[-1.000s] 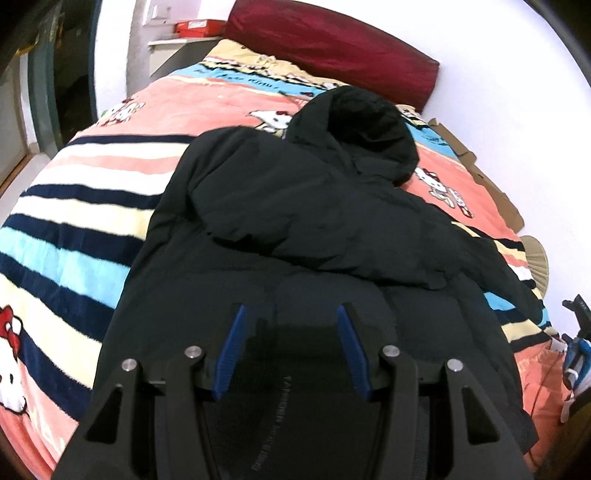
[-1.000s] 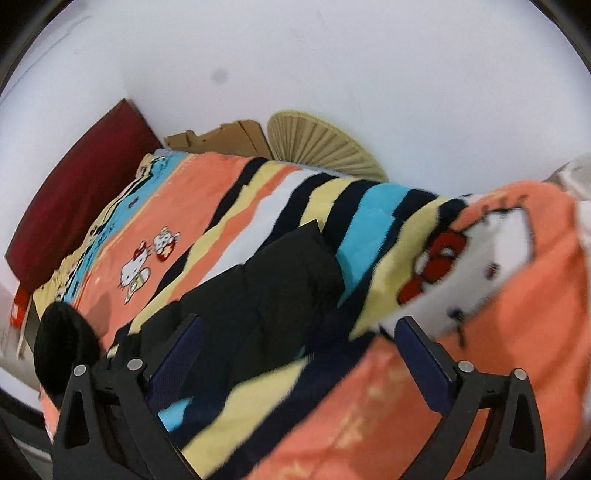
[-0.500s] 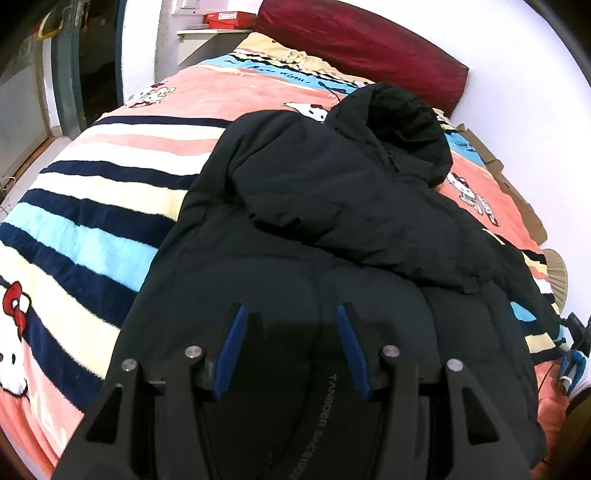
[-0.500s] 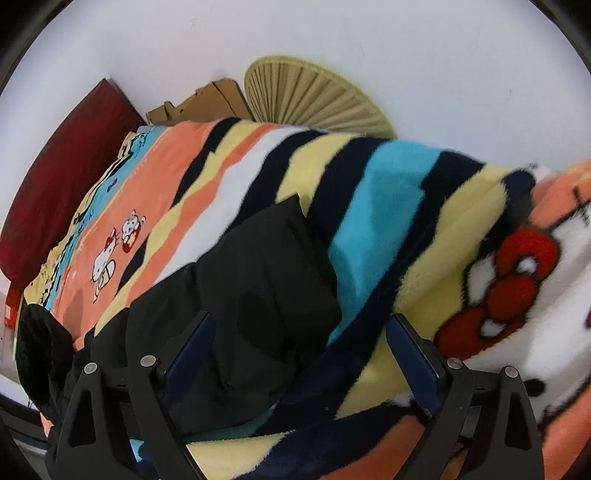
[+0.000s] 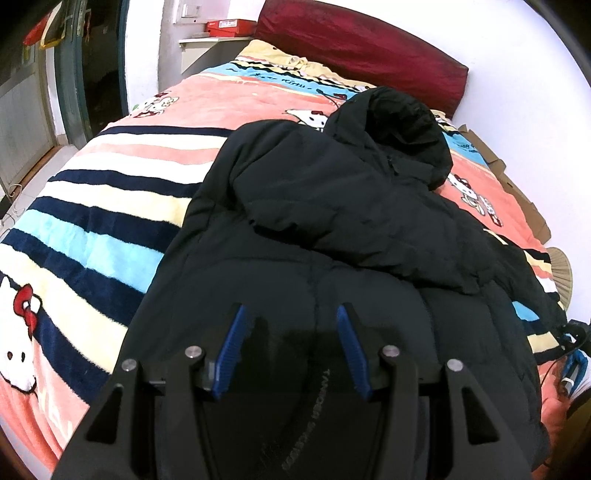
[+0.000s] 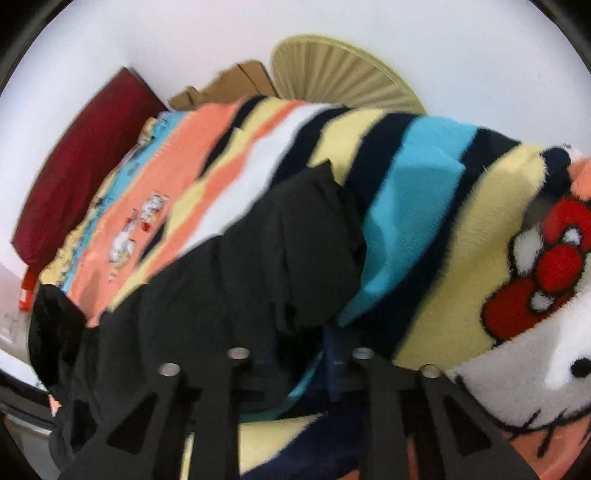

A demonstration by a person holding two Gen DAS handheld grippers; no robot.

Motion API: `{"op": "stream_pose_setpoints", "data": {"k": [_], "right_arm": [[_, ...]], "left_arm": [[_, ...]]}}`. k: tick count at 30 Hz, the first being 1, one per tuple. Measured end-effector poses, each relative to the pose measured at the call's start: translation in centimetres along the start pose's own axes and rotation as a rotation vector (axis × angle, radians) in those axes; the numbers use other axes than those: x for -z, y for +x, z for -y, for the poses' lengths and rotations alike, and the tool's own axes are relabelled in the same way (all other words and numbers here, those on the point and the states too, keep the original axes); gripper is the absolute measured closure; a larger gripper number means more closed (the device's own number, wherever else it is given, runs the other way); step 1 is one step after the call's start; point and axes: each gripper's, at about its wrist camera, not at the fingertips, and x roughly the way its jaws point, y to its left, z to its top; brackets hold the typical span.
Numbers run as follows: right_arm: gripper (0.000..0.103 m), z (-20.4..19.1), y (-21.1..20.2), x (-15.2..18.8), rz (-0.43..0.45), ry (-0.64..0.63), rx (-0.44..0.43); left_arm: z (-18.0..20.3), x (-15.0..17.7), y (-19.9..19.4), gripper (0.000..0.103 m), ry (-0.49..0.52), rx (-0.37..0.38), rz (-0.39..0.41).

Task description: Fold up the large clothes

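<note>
A large black hooded puffer jacket (image 5: pixel 332 221) lies on the striped Hello Kitty blanket (image 5: pixel 92 206), hood toward the dark red pillow, one sleeve folded across its chest. My left gripper (image 5: pixel 291 321) hovers over the jacket's lower hem with blue pads apart, holding nothing. In the right wrist view the jacket's other sleeve (image 6: pixel 288 251) lies at the bed's edge. My right gripper (image 6: pixel 299 347) is low against the sleeve cuff, jaws narrowed around the dark fabric, tips hidden in it.
A dark red pillow (image 5: pixel 362 48) lies at the headboard against the white wall. A straw fan (image 6: pixel 343 70) and cardboard (image 6: pixel 236 81) are wedged between bed and wall. A shelf with a red box (image 5: pixel 229 24) and a doorway stand at far left.
My right gripper moved down onto the sleeve cuff and its jaws closed from wide open to narrow. My left gripper drew back slightly along the jacket, still open.
</note>
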Motion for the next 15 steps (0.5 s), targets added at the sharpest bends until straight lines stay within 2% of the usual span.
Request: {"op": "stream_pose_setpoints", "data": {"k": [3, 5, 8, 15], "right_arm": [[0.089, -2.8, -2.3, 0.0, 0.077, -0.1, 0.003], [0.09, -4.5, -3.7, -0.1, 0.111, -0.132, -0.027], [0.091, -7.3, -6.7, -0.2, 0.167, -0.173, -0.104], [0.091, -13.7, -12.8, 0.9, 0.203, -0.265, -0.264]], "left_arm": [[0.1, 0.0, -0.4, 0.054, 0.003, 0.004, 0.009], [0.1, 0.0, -0.8, 0.054, 0.004, 0.008, 0.017], [-0.1, 0.1, -1.8, 0.054, -0.003, 0.016, 0.033], [-1.3, 0.5, -4.6, 0.054, -0.021, 0.034, 0.069]]}}
